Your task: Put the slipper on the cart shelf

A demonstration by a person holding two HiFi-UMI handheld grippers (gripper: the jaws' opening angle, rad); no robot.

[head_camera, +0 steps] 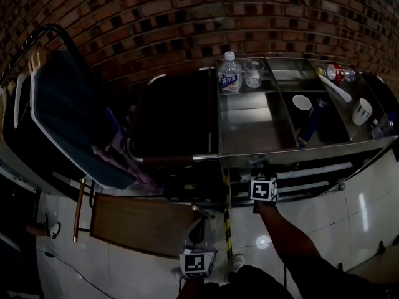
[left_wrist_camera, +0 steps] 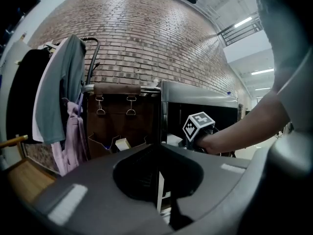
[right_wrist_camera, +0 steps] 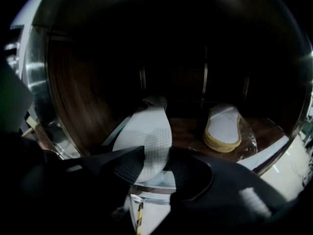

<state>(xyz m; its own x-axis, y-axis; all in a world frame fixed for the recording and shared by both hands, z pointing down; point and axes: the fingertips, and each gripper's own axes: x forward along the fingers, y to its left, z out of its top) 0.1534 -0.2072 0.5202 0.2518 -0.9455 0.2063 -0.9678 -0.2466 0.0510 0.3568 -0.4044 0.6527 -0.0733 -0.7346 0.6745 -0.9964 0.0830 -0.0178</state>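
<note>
A white slipper (right_wrist_camera: 146, 138) lies tilted on the front edge of the cart's dark lower shelf (right_wrist_camera: 188, 131), sole toward the camera. Its heel end sits between the jaws of my right gripper (right_wrist_camera: 156, 161), which stand apart around it without pinching it. A second slipper (right_wrist_camera: 222, 126), in clear wrap, lies further right on the same shelf. In the head view the right gripper (head_camera: 262, 192) reaches under the steel cart top (head_camera: 249, 132). My left gripper (left_wrist_camera: 157, 192) hangs back with its jaws nearly together and nothing in them; it also shows in the head view (head_camera: 197, 261).
The cart top carries a water bottle (head_camera: 229, 72), a glass (head_camera: 253, 73), cups (head_camera: 302, 103) and a white spoon (head_camera: 336, 87). A rack with hanging clothes (head_camera: 68, 117) stands left. A brown bag (left_wrist_camera: 117, 114) hangs on the cart's end. A wooden board (head_camera: 137, 223) lies low on the floor.
</note>
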